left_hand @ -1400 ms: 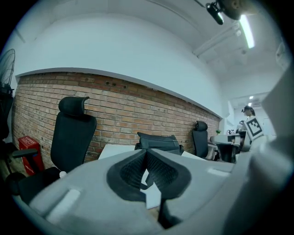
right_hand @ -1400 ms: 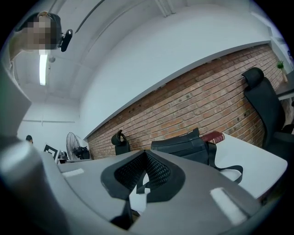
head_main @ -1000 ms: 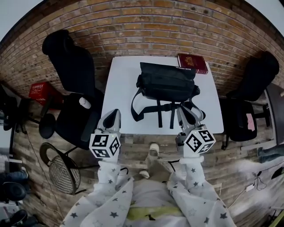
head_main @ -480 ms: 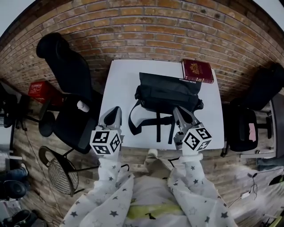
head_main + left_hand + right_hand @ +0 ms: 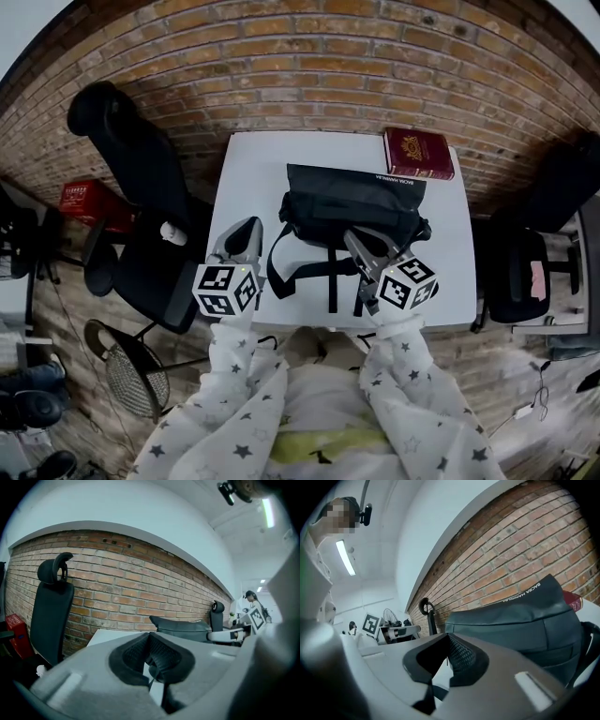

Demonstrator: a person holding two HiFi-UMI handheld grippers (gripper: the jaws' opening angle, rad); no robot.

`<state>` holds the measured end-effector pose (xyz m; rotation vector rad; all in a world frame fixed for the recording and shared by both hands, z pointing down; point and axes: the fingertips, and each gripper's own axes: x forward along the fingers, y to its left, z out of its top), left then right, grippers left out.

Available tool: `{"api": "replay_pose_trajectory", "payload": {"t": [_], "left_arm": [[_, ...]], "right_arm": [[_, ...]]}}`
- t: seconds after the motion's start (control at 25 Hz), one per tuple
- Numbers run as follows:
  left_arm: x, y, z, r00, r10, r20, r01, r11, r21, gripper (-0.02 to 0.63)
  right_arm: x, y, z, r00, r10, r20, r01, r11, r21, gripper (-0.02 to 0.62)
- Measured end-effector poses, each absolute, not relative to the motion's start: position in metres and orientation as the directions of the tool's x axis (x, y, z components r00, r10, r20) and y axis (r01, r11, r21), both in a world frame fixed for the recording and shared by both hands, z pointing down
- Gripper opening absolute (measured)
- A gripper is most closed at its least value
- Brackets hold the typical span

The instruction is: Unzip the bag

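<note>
- Squarely in the middle of the white table (image 5: 246, 173): black bag (image 5: 352, 202), closed up, with nothing of its inside on view and white lettering along its far edge.
- Off the bag's near side: black straps (image 5: 281, 267), one looped out to the left, the rest trailing toward the table's near edge.
- At the bag's near edge, just right of the straps: right gripper (image 5: 354, 240), jaws pressed together with nothing between them; contact with the fabric not clear.
- Over the table's near left part, just beside the strap loop and apart from the bag: left gripper (image 5: 249, 228), jaws likewise together and empty.
- Behind both grippers: white sleeves (image 5: 234, 366) dotted with dark stars.
- On the table's far right corner, just beyond the bag: dark red book (image 5: 417, 153) with gold print on its cover; touching the bag or not, hard to say.
- Left of the table: black office chair (image 5: 131, 159) with a small white thing on the seat.
- Right of the table: second black chair (image 5: 553, 187).
- Farther left, on the floor: red box (image 5: 84, 199), shut.
- Nearer, at lower left: wire-mesh bin (image 5: 131, 375), contents too small to tell.
- Behind it all: brick wall (image 5: 309, 56).
</note>
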<state>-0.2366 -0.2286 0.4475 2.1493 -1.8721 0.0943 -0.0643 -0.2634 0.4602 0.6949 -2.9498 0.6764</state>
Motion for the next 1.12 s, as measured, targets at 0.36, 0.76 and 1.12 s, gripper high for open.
{"api": "replay_pose_trajectory", "payload": {"t": [0.36,0.76,1.12], "left_arm": [[-0.228,-0.265,0.459,0.282,-0.917,0.283,-0.953,-0.235,0.191,0.028],[-0.216,-0.294,0.467,0.458,-0.840,0.291,-0.887,-0.410,0.214,0.094],[-0.198,-0.325,0.489,0.603,-0.751,0.269,-0.795,-0.541,0.273,0.170]], "right_arm": [[-0.107,-0.256,0.484,-0.928,-0.332,0.171,-0.373,0.816,-0.441,0.009],[-0.154,-0.252,0.520,-0.918,-0.303,0.254,-0.391,0.793,-0.468,0.099],[-0.171,-0.272,0.552,-0.871,-0.366,0.327,-0.487,0.729,-0.480,0.141]]}}
